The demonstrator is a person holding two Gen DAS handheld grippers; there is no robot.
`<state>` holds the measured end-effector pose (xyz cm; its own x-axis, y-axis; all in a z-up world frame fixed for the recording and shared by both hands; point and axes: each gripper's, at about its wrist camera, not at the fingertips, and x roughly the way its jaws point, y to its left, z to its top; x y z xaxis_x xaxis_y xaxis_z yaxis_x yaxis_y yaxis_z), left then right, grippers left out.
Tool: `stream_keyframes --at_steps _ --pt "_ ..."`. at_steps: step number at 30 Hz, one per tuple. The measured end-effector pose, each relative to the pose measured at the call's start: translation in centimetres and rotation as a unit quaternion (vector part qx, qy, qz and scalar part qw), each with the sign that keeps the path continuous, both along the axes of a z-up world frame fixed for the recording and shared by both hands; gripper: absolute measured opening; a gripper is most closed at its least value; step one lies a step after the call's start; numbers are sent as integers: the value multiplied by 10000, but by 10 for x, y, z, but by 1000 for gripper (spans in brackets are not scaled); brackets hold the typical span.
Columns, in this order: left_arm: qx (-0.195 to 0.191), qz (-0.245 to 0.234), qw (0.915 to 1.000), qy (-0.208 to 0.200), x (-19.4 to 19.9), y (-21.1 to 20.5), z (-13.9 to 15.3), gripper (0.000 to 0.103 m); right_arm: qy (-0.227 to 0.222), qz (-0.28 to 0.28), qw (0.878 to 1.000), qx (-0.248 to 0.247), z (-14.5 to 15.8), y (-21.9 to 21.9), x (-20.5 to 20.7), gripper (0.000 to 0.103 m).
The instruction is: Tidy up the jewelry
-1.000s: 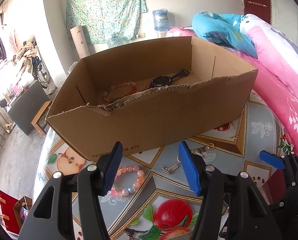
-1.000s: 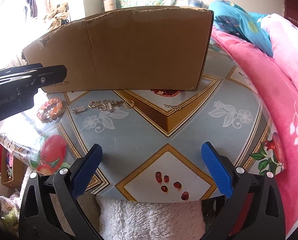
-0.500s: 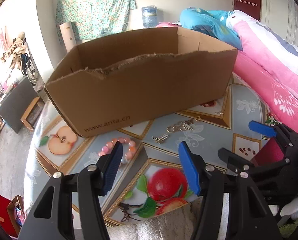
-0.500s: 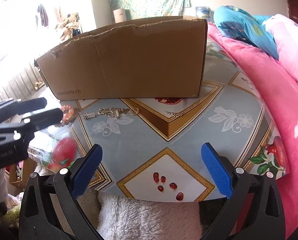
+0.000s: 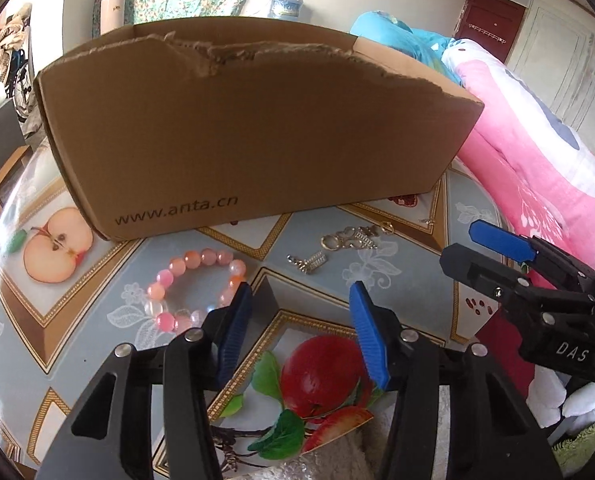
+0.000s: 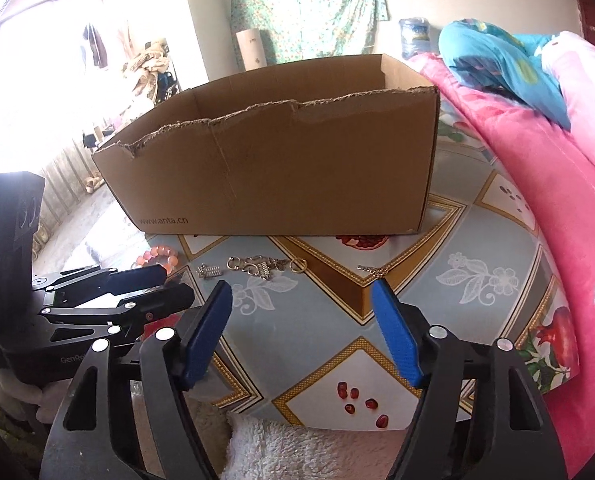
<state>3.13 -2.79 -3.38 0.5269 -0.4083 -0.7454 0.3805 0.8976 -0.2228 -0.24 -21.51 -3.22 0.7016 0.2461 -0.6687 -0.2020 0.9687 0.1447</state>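
Observation:
My left gripper hangs low over the patterned table, its jaws closing with nothing between them. A pink bead bracelet lies just left of its left fingertip. A gold and silver chain and a small clasp piece lie further ahead, in front of the cardboard box. My right gripper is also closing on nothing, short of the chain and a small chain bit. The box's inside is hidden.
Pink bedding bounds the table on the right. A white fluffy cloth lies at the near edge. Each gripper shows in the other's view: the left gripper at the left, the right gripper at the right.
The left gripper has sunk toward the table and tilted, so the box's inside is out of sight. Both grippers' jaws stand narrower than before.

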Motion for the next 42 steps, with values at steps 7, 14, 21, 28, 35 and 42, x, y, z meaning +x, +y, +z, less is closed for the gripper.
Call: stream_keyframes --at_steps 7,14,21,28,35,42 --pt "64 313 9994 -97 6 23 -1 49 203 -143 9997 32 0 -2 12 54" --pt "131 -241 9985 -481 -3 7 15 49 176 -250 9993 217 3 -12 15 47" --pt "751 -857 9917 -601 9 -23 12 26 325 57 9990 308 -6 -5 14 40" --pt "1386 -1335 9804 -416 29 -39 1 15 532 182 9975 434 -17 -6 23 40" --pt "1612 -1576 9732 -459 28 -41 7 2 514 211 9972 503 -21 -9 26 40" --pt "1145 -1213 9832 -738 17 -18 40 1 484 221 9972 534 -21 -11 25 40"
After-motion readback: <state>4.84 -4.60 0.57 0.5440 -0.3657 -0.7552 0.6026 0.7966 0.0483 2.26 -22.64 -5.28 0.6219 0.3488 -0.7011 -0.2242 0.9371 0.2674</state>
